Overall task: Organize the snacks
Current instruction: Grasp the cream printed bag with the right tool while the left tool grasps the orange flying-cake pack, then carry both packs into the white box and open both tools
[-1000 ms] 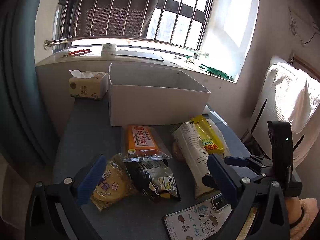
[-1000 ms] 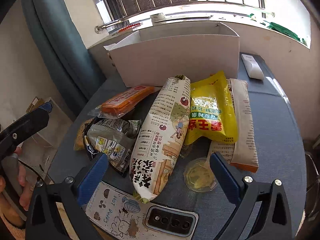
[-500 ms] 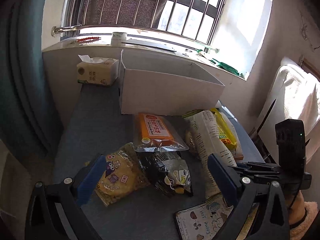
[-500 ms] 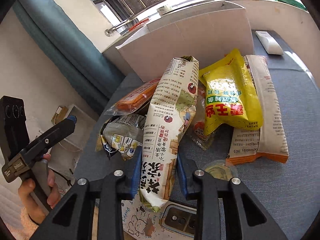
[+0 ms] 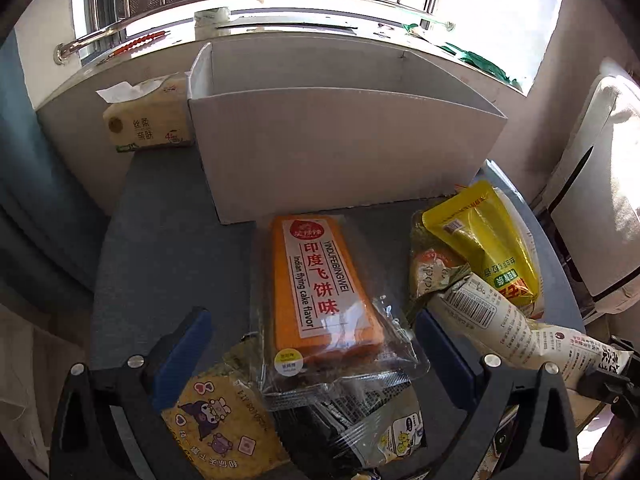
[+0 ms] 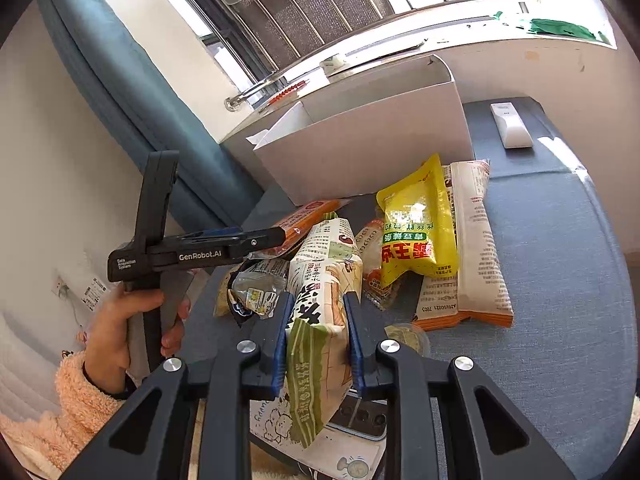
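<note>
In the left wrist view, the left gripper (image 5: 312, 354) was spread wide around the near end of an orange cake packet (image 5: 320, 288), which lay on the grey table (image 5: 160, 248) atop other snack bags, in front of a white box (image 5: 340, 152) with a tissue pack (image 5: 148, 124) beside it. In the right wrist view, the right gripper (image 6: 318, 344) was clamped on a long printed snack bag (image 6: 320, 300), its far end among the pile beside a yellow pouch (image 6: 416, 228), with a remote (image 6: 510, 124) well apart.

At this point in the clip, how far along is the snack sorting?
Barely begun: the white box shows no snacks in the part visible. In hand: the right gripper is clamped on the long printed bag. The open left gripper straddles the orange cake pack. The yellow pouch and the other packets lie on the table.
</note>
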`<state>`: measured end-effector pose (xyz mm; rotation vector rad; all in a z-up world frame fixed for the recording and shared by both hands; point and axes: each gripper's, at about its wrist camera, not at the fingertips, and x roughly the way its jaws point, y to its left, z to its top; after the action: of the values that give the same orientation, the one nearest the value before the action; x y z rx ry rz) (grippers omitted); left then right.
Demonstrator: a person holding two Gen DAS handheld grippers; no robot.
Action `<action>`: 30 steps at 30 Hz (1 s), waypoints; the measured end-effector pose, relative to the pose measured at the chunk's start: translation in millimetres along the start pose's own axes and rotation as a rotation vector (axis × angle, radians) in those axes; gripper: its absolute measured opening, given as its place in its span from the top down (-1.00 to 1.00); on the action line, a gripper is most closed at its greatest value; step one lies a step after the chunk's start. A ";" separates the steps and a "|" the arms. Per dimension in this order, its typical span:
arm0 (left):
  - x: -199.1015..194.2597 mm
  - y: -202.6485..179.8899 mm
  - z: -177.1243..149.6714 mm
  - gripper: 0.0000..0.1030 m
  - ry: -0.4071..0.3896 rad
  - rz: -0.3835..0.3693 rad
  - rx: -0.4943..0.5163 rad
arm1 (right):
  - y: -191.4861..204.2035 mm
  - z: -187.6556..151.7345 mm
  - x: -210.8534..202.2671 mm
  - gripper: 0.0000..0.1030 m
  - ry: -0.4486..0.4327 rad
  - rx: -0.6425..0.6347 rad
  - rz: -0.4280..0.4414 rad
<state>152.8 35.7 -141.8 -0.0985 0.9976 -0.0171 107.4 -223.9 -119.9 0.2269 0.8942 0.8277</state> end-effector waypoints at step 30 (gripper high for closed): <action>-98.7 6.9 58.6 -0.10 -0.334 -0.148 0.005 | 14.2 124.2 -45.8 0.51 -0.277 -0.101 -0.077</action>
<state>148.3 52.9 -28.2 -0.1652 0.6548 -0.1346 178.8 -228.4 -7.5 0.2113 0.5962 0.7467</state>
